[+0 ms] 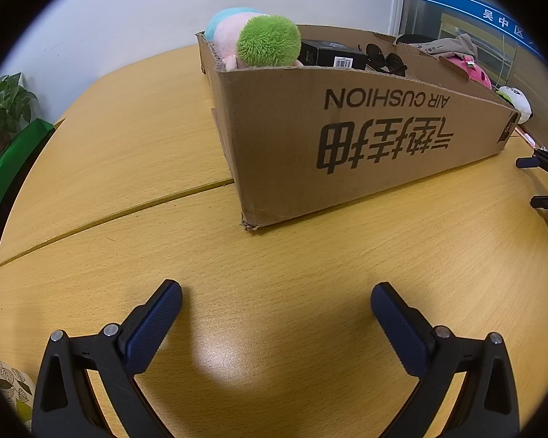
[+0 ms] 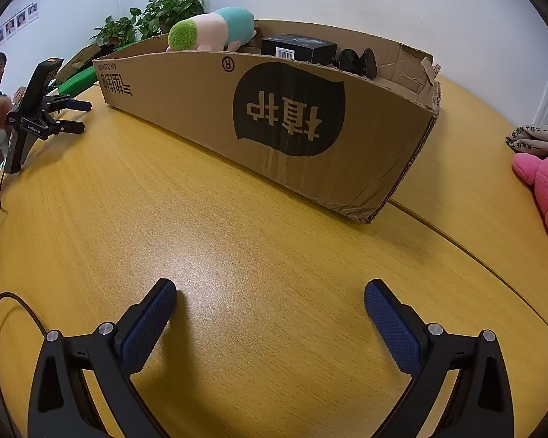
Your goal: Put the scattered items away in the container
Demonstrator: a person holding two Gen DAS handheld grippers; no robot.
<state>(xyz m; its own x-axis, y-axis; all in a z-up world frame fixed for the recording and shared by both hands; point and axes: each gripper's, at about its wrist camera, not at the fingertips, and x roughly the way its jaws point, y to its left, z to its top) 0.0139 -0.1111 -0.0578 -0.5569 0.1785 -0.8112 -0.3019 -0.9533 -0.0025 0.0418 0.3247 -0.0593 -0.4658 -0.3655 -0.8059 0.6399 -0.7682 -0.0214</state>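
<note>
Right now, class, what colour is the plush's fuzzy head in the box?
Bright green head; the left wrist view shows it best.

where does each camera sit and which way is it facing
Left wrist: on the left claw, low over the table, facing the box corner from its left end; both open fingers show, and the right claw at the right edge.
Right wrist: on the right claw, facing the box's long side from its right end; open fingers show, left claw at left.
Shared: box, plush, black carton, sunglasses.

Pink plush toy (image 2: 546, 186) cut off by frame edge; cardboard box (image 2: 208, 109) floor hidden.
</note>
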